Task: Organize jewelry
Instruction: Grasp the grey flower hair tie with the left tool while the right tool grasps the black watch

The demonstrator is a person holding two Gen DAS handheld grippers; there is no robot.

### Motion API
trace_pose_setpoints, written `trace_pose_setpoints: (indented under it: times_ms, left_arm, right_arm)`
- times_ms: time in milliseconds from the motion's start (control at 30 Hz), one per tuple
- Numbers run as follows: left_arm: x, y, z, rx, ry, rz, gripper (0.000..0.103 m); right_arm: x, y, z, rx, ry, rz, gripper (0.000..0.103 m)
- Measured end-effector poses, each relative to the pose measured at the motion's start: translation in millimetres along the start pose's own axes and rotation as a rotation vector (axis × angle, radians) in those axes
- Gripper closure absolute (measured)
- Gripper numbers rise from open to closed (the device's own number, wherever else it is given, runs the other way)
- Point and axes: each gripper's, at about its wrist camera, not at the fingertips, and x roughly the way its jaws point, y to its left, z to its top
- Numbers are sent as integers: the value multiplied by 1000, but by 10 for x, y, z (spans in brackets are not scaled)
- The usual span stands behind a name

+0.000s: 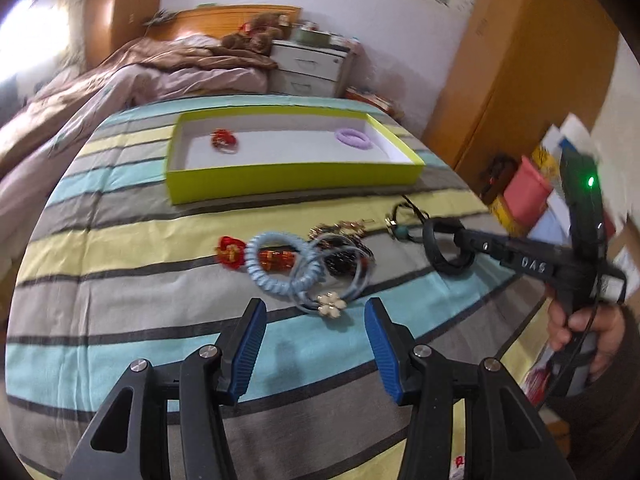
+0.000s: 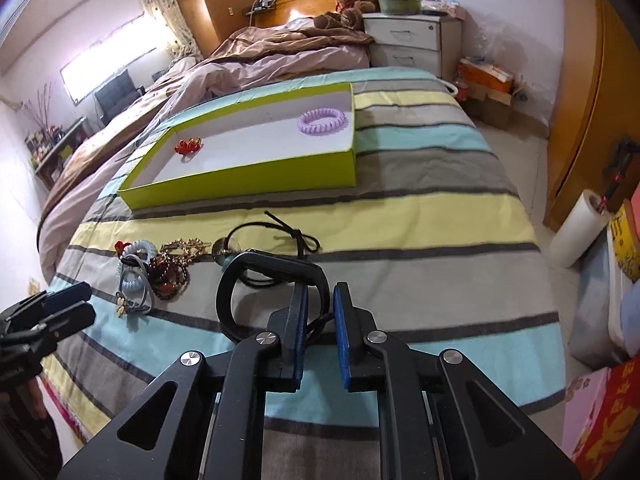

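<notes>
A lime-green tray (image 1: 296, 178) (image 2: 248, 184) lies on the striped bedspread. It holds a red hair tie (image 1: 225, 141) (image 2: 188, 145) and a purple coil tie (image 1: 354, 137) (image 2: 323, 120). A pile of jewelry (image 1: 320, 258) (image 2: 160, 272) lies in front of the tray, with a blue coil tie (image 1: 272, 268) and a flower tie (image 1: 331, 306). My left gripper (image 1: 315, 344) is open just before the pile. My right gripper (image 2: 320, 332) (image 1: 460, 240) is closed on a black band (image 2: 240, 292) (image 1: 444, 252), held just above the bedspread to the right of the pile.
A black cord with a bead (image 2: 280, 232) (image 1: 404, 220) lies between the pile and the tray. The bed's right edge drops to a floor with boxes (image 2: 488, 76), a white roll (image 2: 576, 232) and a wooden wardrobe (image 2: 592, 120). A rumpled quilt (image 2: 280, 60) lies behind the tray.
</notes>
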Motion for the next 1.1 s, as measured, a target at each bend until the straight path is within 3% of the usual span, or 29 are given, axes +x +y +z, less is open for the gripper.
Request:
trace_pose_setpoints:
  times_ms: [133, 267, 333, 433, 533, 800, 900, 1100]
  left_arm:
    - [123, -224, -6, 135, 7, 63, 52]
    - [209, -313, 14, 167, 8, 74, 53]
    - [252, -315, 30, 168, 16, 87, 53]
    - [292, -299, 30, 171, 20, 100, 65]
    - [350, -279, 25, 165, 39, 101, 70]
    - [364, -243, 6, 148, 36, 105, 77]
    - [355, -229, 15, 141, 33, 101, 86]
    - [304, -166, 0, 106, 21, 92, 87]
  right_arm:
    - [-44, -37, -34, 14, -3, 10, 90]
    - [-67, -43, -56, 26, -5, 8, 90]
    - [-69, -42, -63, 27, -4, 9, 90]
    - [-70, -38, -73, 26, -3, 11, 90]
    - [-73, -29, -88, 24, -4, 12, 90]
    - [-79, -11, -105, 26, -4, 18, 90]
    - [-78, -7, -109, 30, -6, 19, 90]
    - [-63, -4, -106, 35, -8, 17, 90]
